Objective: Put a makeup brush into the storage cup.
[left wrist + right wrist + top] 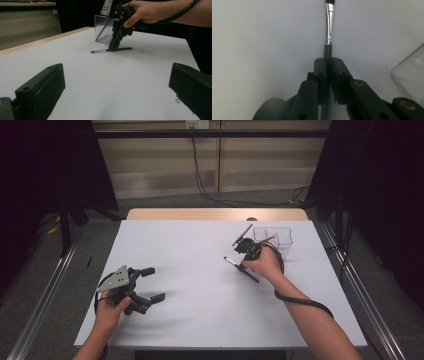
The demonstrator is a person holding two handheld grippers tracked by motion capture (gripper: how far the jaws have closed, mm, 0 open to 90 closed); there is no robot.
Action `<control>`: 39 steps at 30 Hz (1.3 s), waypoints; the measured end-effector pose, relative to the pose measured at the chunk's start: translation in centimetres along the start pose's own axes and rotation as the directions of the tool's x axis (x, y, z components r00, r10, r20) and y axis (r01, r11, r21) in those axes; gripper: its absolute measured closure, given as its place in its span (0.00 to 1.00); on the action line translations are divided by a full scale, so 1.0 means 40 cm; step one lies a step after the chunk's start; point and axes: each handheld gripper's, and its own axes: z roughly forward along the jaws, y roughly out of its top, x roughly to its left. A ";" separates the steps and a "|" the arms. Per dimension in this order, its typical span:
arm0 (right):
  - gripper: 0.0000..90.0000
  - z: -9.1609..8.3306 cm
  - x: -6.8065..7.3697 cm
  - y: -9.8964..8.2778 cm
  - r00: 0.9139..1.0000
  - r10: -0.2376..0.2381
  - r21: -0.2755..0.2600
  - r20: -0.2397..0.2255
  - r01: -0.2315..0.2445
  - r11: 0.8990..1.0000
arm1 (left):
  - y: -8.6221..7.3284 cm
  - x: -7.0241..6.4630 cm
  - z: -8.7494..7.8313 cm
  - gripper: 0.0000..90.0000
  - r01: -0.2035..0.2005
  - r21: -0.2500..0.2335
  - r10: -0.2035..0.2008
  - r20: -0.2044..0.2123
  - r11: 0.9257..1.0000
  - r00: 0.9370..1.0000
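A thin brush [231,262] with a black handle and a silver ferrule [329,22] lies level at the white table top [190,250], right of the middle. My right gripper [245,260] points down at it and is shut on its handle; in the right gripper view the jaws [329,60] pinch the handle just behind the ferrule. Whether the brush [100,51] touches the table I cannot tell. My left gripper [155,283] rests in the hand at the table's left, open, with nothing between its wide-apart jaws [117,92].
A clear plastic box [274,237] stands at the back right, just behind the right gripper, with a thin stick leaning inside it [101,31]. Its corner shows at the right gripper view's edge [409,72]. A wooden strip [215,214] borders the table's far edge.
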 end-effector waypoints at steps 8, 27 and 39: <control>0.94 0.002 0.003 0.020 1.000 -0.019 0.060 0.008 0.019 0.998 | 0.002 -0.002 0.000 0.01 -0.002 0.000 0.002 -0.001 1.000 1.000; 0.94 -0.037 -0.007 -0.045 0.995 0.080 -0.217 -0.055 -0.090 0.972 | 0.004 0.000 -0.007 0.01 -0.005 -0.006 0.005 -0.010 1.000 1.000; 0.94 -0.077 -0.012 -0.087 0.983 0.147 -0.441 -0.111 -0.182 0.879 | 0.006 -0.002 -0.010 0.00 -0.002 -0.015 0.002 -0.016 1.000 1.000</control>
